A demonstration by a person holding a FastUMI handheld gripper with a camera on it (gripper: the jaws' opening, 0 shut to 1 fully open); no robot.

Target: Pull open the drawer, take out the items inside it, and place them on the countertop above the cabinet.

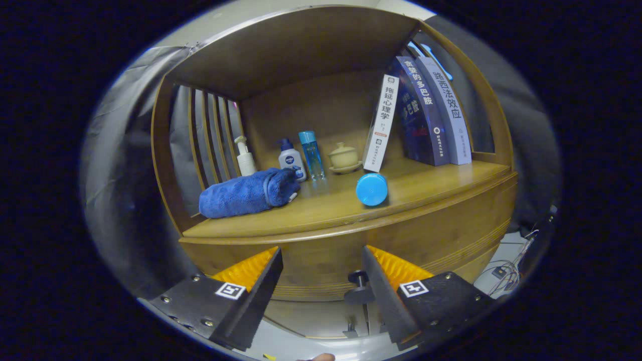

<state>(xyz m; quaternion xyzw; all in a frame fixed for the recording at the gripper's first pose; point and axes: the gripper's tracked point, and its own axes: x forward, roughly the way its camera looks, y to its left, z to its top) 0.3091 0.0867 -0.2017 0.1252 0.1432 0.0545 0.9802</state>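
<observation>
Drawer point(321, 260), frame centre: front flush, appears closed, knob point(359, 286) by right finger; gripper point(321, 271) wide open, empty; towel point(248, 193), blue-capped bottle point(371, 189) lie on countertop point(426, 185)—either stage.
</observation>
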